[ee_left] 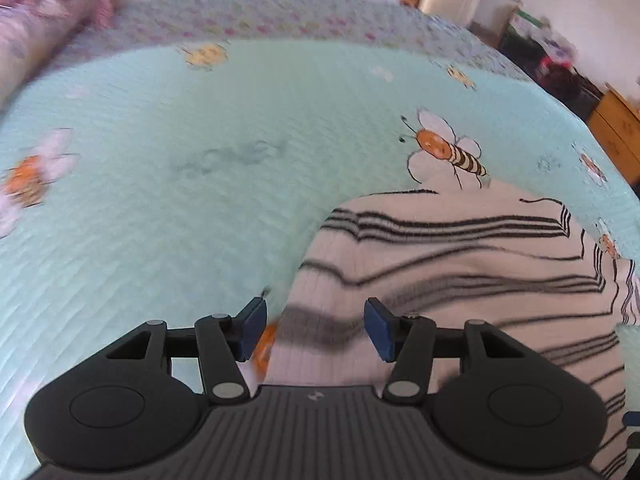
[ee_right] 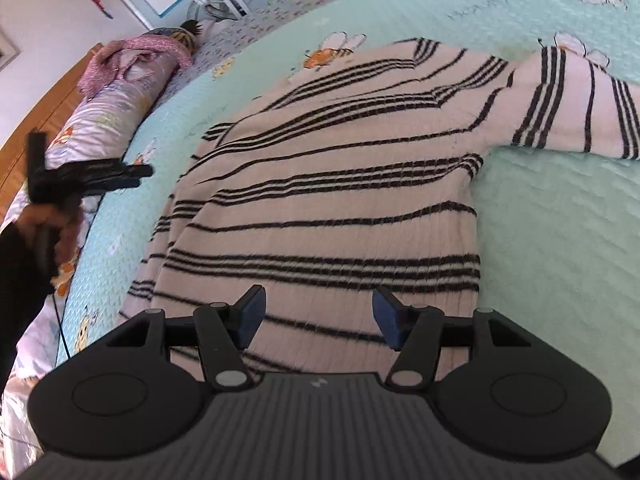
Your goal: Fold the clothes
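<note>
A bed [ee_right: 540, 240] covered by a pale green quilt [ee_left: 180, 208] printed with bees and flowers fills both views. A white sweater [ee_right: 328, 200] with thin black stripes lies spread flat on the quilt, its hem toward the near edge of the bed and one sleeve [ee_right: 576, 108] stretched out toward the bed's right side. Along the far left edge of the bed lies a long pillow [ee_right: 112, 104] in a pale printed cover, with a pink knitted scarf [ee_right: 132, 52] heaped on its far end.

The right hand-held gripper [ee_right: 318, 320] hangs over the sweater's hem, its blue pads apart and nothing pinched between them. The left hand-held gripper [ee_left: 314, 328] sits over the sweater's left border, where striped cloth meets bare quilt; its jaws are apart, and the blurred cloth seen between them lies below, not pressed by the pads. From the right wrist view, that left tool shows as a dark shape near the bed's left edge, gripped in a person's hand [ee_right: 48, 220] emerging from a dark sleeve [ee_right: 20, 280].
</note>
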Demonstrator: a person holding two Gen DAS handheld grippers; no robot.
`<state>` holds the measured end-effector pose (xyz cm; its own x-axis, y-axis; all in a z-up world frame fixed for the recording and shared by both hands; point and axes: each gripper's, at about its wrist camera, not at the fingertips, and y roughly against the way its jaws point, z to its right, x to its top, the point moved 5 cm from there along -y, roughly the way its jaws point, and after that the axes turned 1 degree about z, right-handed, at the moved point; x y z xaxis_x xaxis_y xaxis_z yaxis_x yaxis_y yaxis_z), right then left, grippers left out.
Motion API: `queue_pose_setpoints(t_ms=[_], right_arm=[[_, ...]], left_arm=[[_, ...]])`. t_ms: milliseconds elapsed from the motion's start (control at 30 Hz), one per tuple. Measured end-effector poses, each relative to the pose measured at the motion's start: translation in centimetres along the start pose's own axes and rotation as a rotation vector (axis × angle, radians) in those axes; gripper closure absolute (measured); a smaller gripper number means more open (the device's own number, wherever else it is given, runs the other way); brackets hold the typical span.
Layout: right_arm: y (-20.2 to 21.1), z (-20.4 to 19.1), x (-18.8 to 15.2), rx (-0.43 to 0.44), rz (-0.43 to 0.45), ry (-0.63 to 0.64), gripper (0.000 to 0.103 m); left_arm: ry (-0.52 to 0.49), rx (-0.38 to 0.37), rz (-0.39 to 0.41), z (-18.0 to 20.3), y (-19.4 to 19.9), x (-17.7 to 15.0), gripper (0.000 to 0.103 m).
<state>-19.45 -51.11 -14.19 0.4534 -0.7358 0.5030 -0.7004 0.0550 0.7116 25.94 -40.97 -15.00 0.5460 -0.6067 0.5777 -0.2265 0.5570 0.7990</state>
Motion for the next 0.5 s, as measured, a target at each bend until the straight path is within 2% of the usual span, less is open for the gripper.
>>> queue_pose_setpoints(t_ms=[67, 100, 233, 433, 467, 500], right_arm=[[-0.9, 0.5, 0.7, -0.007, -0.009, -0.015, 0.042], [-1.3, 0.8, 1.1, -0.011, -0.013, -0.023, 0.042], [-2.3, 1.6, 2.4, -0.027, -0.004, -0.032, 0.042], [-3.7, 2.5, 2.9, -0.023, -0.008, -0.073, 0.042], [-3.9, 2.5, 3.0, -0.021, -0.011, -0.077, 0.042], [-4.2, 2.4, 3.1, -0.021, -0.014, -0.074, 0.042]], left_arm=[[-0.012, -0.094, -0.023, -0.1, -2.7, 1.5, 0.046], [-0.022, -0.116, -0.033, -0.1, -3.6, 2.0, 0.046], [-0.065, -0.142, -0.085, -0.4, -7.3, 2.9, 0.046], [-0.018, -0.291, -0.053, -0.3, -9.0, 3.3, 0.044], [-0.013, -0.300, -0.049, 0.0, -9.3, 3.6, 0.046], [-0.021, -0.299, -0.040, 0.4, -9.4, 3.7, 0.056]])
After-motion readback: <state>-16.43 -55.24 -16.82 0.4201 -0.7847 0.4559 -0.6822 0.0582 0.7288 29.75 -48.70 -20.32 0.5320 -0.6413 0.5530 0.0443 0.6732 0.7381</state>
